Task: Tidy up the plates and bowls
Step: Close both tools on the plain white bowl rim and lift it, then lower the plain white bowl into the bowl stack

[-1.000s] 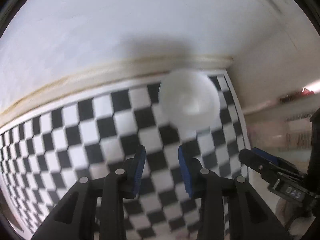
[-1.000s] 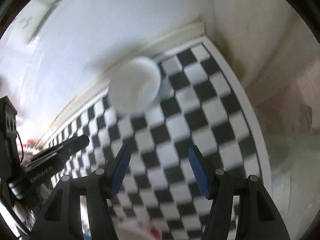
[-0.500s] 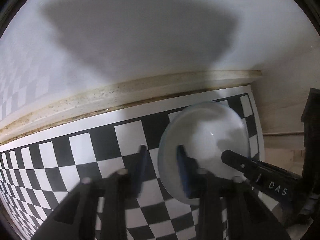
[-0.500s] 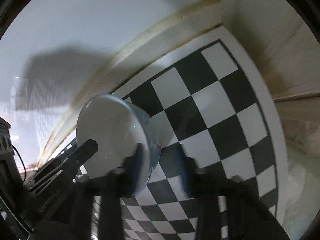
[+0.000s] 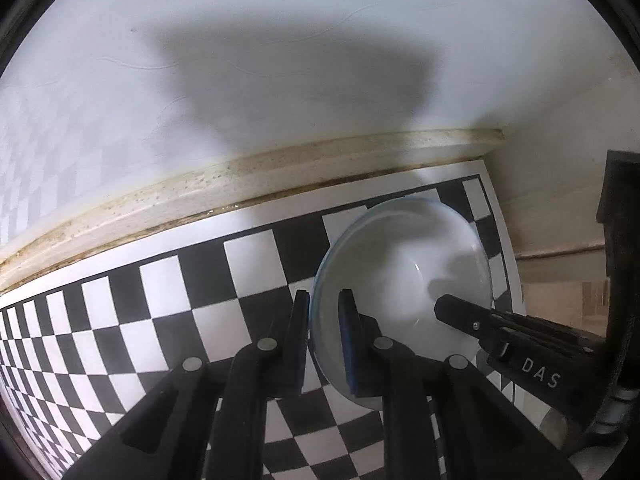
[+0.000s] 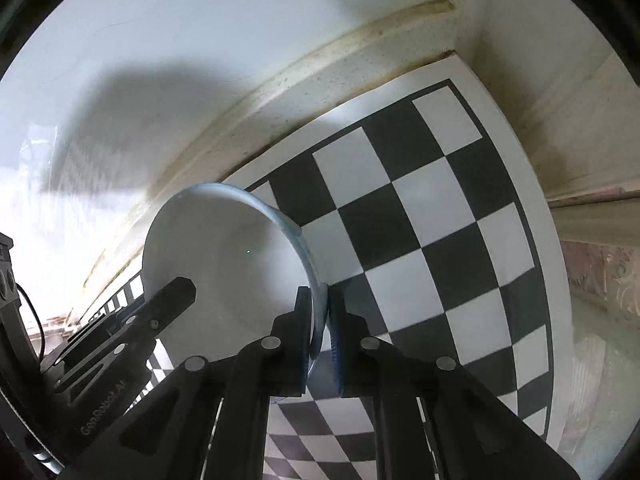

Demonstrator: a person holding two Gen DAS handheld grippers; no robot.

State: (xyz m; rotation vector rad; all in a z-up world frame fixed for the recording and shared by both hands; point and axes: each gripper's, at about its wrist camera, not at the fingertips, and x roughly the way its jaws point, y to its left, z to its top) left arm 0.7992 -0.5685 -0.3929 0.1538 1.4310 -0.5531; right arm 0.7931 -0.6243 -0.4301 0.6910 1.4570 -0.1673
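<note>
Clamping onto one white bowl (image 5: pixel 404 280) from opposite sides, both grippers now have its rim pinched, where a second ago their jaws stood apart above the checkered mat (image 5: pixel 160 312) with nothing between them. The left gripper (image 5: pixel 324 336) has one blue pad outside the bowl's wall and the other inside it, shut on the rim at the bowl's left edge. Across the bowl, the right gripper (image 6: pixel 320 332) does the same on the opposite edge, its pads closed tight on the thin blue-tinted rim, with the bowl (image 6: pixel 228 264) lying to the left of its jaws. The bowl has stayed on the mat near the back corner by the wall (image 5: pixel 280 60) (no plates show in either view). A two-handed hold like this suggests the lift comes next, so the sorting has barely begun. Writing: "DAS" is printed on the right gripper's finger as the left camera sees it, and "GenRobot.AI", partly blurred, on the left gripper's finger in the right view.
</note>
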